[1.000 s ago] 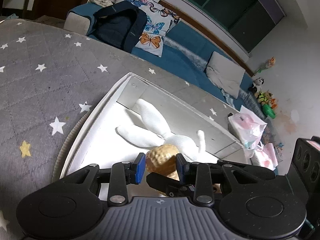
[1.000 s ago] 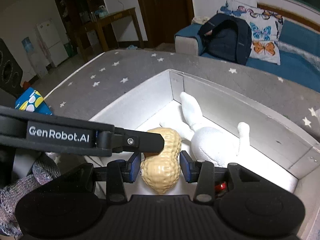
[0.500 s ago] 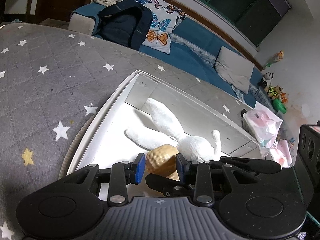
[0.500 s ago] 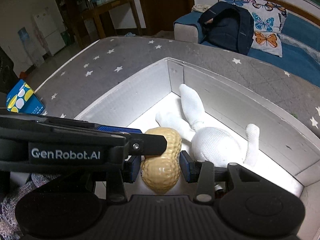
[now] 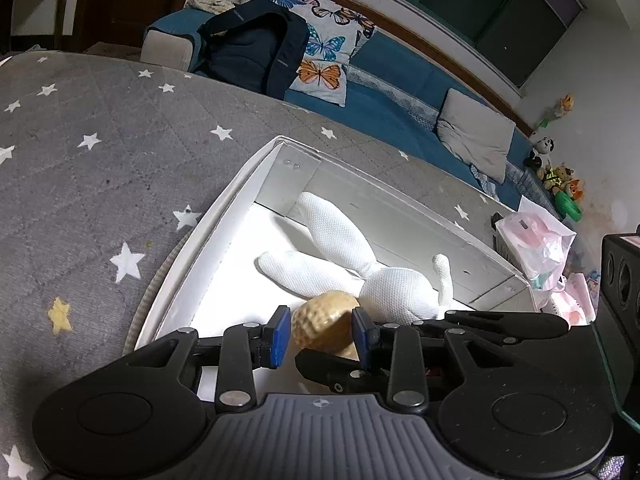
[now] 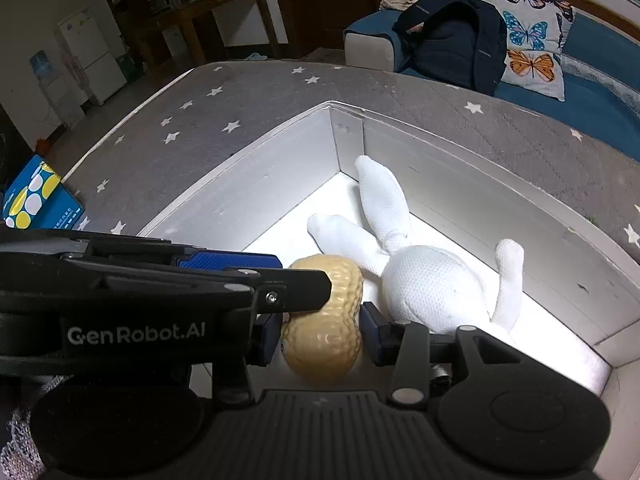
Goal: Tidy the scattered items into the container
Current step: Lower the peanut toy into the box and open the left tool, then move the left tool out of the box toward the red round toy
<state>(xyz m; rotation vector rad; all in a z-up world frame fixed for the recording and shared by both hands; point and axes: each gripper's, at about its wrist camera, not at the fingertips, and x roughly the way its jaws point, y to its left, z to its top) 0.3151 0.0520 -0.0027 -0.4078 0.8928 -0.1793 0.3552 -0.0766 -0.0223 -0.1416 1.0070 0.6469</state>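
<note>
My right gripper [image 6: 320, 326] pinches the peanut toy [image 6: 324, 320] – long axis pointing away from me – over the white box [image 6: 256, 184]; left gripper [image 5: 320, 332], jaws spread, flanks its far end

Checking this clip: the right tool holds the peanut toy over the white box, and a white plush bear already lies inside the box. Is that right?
Not quite. The toy lying in the white box is a white plush rabbit with two long ears, not a bear; the right wrist view shows this plainly. The rest holds: the right tool grips the peanut toy over the box.
</note>
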